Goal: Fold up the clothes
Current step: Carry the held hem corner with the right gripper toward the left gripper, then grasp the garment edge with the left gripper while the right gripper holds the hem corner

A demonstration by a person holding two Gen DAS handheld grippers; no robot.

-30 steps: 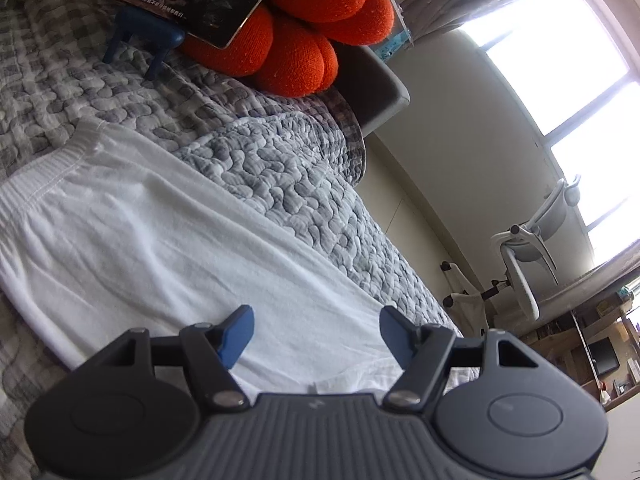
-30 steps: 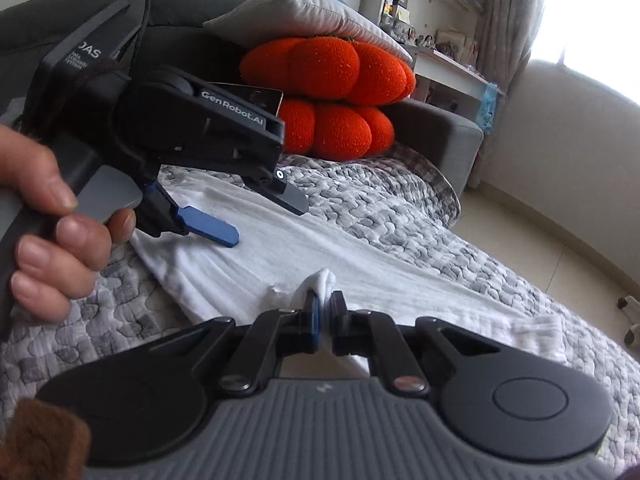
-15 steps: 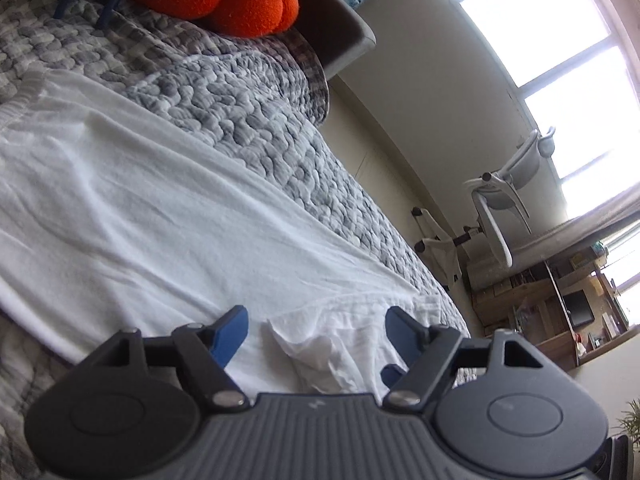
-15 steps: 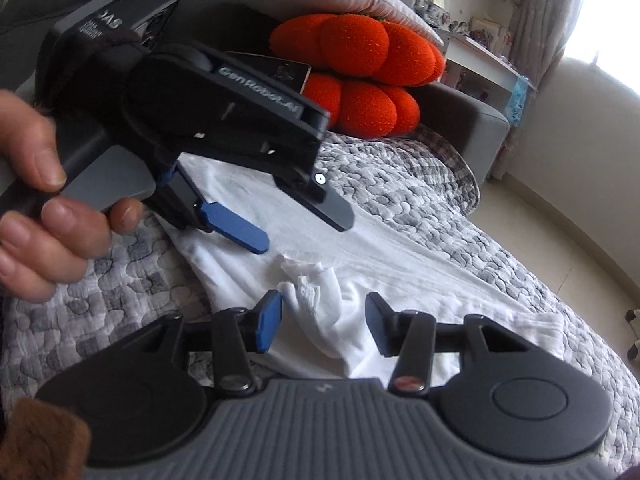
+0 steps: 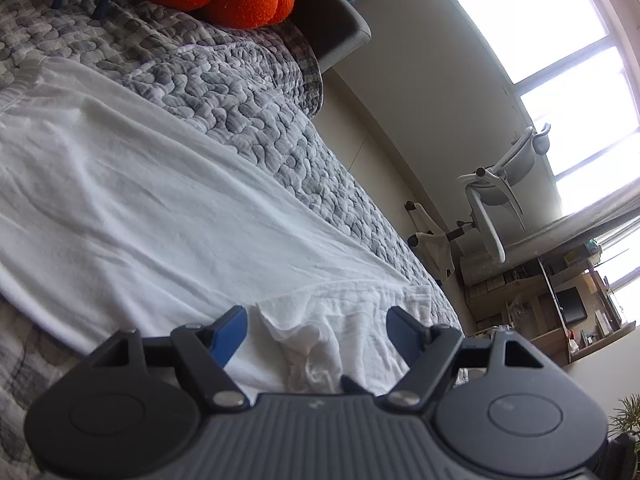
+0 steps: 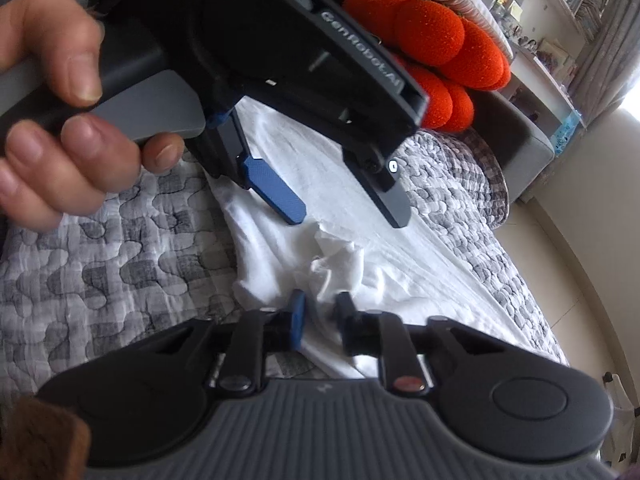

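- White cotton, a garment (image 5: 168,200), lies spread flat on the grey quilted cover (image 5: 248,108) of a sofa, with one bunched-up corner (image 5: 304,344) raised near its front edge.
- Compared with half a second ago, the left gripper (image 5: 316,326) has drawn a little closer to that bunched corner, which now sits between its blue pads; its jaws are as wide apart as they were then.
- One second ago the right gripper (image 6: 318,312) was pressed tight on the same fold; half a second ago it had let go and stood wide; now its jaws have narrowed to a small gap.
- The left gripper is spread wide, its pads either side of the raised fold and not touching it as far as can be seen. In the right wrist view its blue pad (image 6: 274,190) hovers just above the crumpled cloth.
- The right gripper is partly open, holding nothing; a strip of white cloth shows through the gap between its fingertips.
- A hand (image 6: 60,112) grips the left gripper's handle.
- Orange cushions (image 6: 444,60) sit at the far end of the sofa.
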